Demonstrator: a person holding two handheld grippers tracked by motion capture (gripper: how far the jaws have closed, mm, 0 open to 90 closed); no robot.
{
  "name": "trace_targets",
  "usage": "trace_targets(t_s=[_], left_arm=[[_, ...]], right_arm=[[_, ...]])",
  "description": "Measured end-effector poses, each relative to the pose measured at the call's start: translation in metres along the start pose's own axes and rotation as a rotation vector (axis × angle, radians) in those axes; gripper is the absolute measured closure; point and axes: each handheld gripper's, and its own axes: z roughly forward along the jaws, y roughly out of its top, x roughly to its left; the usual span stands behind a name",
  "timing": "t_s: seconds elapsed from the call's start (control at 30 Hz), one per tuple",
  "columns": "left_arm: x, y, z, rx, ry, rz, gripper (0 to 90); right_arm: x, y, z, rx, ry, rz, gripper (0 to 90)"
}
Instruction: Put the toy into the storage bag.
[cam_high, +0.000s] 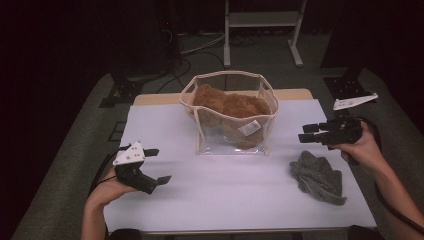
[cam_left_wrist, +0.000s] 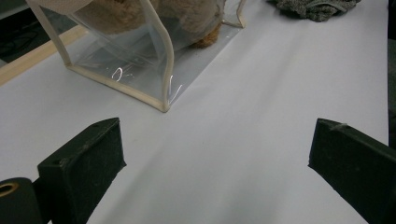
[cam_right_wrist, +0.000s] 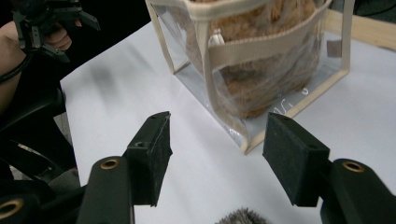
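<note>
A clear plastic bag (cam_high: 220, 137) with beige trim stands upright at the back middle of the white table (cam_high: 225, 195). A brown plush toy (cam_high: 230, 106) sits inside it. A crumpled grey cloth (cam_high: 318, 176) lies at the front right. My left gripper (cam_high: 161, 165) rests low at the table's left, open and holding nothing; its jaws face the bag (cam_left_wrist: 140, 70) and the cloth (cam_left_wrist: 317, 7). My right gripper (cam_high: 303, 133) hovers just beyond the cloth, open and holding nothing, its jaws pointing at the bag (cam_right_wrist: 280, 93), with the cloth's edge (cam_right_wrist: 240, 217) under it.
A white metal stand (cam_high: 262, 20) rises behind the table, with cables (cam_high: 200, 47) on the floor beside it. Dark tripod feet (cam_high: 122, 92) sit at the back left and back right. The other hand and its gripper (cam_right_wrist: 51, 23) show far off in the right gripper view.
</note>
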Motion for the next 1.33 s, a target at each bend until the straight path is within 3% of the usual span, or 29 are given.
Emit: trace_targets(t_s=[0.33, 0.73, 1.1, 1.33], left_arm=[[0.000, 0.000, 0.001, 0.006, 0.000, 0.001, 2.5], [0.000, -0.001, 0.003, 0.009, -0.005, -0.004, 2.5], [-0.002, 0.000, 0.007, 0.019, -0.013, 0.001, 2.5], [-0.004, -0.001, 0.015, 0.024, -0.028, -0.012, 2.5]], right_arm=[[-0.009, -0.030, 0.006, 0.010, 0.008, 0.052, 38.6], [-0.013, -0.051, 0.011, -0.001, 0.023, 0.095, 37.6], [-0.013, -0.071, 0.021, 0.010, 0.040, 0.122, 35.8], [-0.006, -0.086, 0.029, -0.010, 0.082, 0.135, 32.6]])
